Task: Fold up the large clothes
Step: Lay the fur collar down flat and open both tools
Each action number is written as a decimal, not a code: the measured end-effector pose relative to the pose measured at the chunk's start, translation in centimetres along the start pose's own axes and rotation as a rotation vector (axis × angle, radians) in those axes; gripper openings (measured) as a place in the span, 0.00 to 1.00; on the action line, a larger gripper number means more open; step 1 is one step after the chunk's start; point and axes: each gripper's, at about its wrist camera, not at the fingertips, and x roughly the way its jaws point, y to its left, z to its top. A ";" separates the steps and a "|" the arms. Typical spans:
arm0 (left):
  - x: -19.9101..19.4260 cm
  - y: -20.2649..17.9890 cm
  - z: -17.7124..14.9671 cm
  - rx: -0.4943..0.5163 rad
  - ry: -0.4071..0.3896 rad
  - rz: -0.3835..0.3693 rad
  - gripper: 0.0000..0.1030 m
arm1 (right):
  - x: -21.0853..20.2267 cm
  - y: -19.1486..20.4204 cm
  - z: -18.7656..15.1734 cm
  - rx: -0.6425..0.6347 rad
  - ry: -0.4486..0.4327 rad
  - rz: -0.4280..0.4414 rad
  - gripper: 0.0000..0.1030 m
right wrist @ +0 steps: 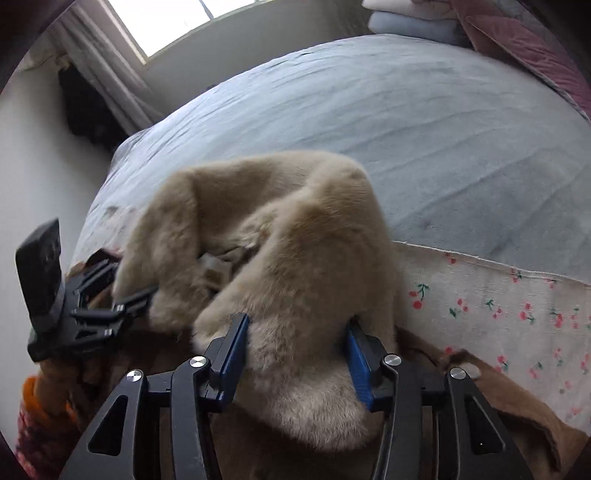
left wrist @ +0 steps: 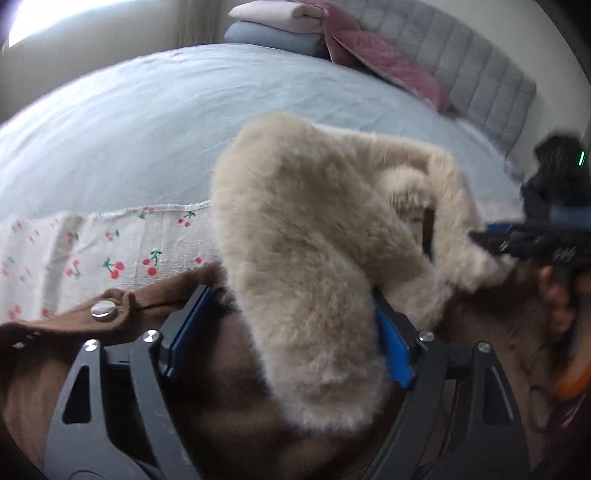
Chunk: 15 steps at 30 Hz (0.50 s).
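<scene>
- On a bed (left wrist: 140, 122) with a blue sheet, a brown coat (left wrist: 229, 373) with a cream fur collar (left wrist: 306, 258) lies bunched at the near edge, partly over a cherry-print cloth (left wrist: 92, 251) at 9 o'clock.
- Left tool (left wrist: 284, 332) stands released, its pads wide of the fur between them.
- Right tool (right wrist: 295, 354) straddles the collar; whether it is grasping cannot be told.
- Folding looks barely begun: the coat is unflattened, no fold visible.
- Folded linens (left wrist: 277, 26) sit at 12 o'clock.
</scene>
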 end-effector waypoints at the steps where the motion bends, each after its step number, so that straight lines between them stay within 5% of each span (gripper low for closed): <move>1: -0.3 0.5 0.1 -0.030 -0.019 -0.017 0.80 | 0.0 -0.4 0.1 0.013 -0.023 0.010 0.48; 8: -1.9 -0.9 0.2 -0.031 0.027 0.066 0.82 | -0.8 0.7 -1.9 0.030 -0.100 -0.051 0.56; 15: -9.7 -5.6 -2.7 -0.015 0.071 0.060 0.91 | -8.8 3.9 -8.1 -0.026 -0.047 -0.195 0.71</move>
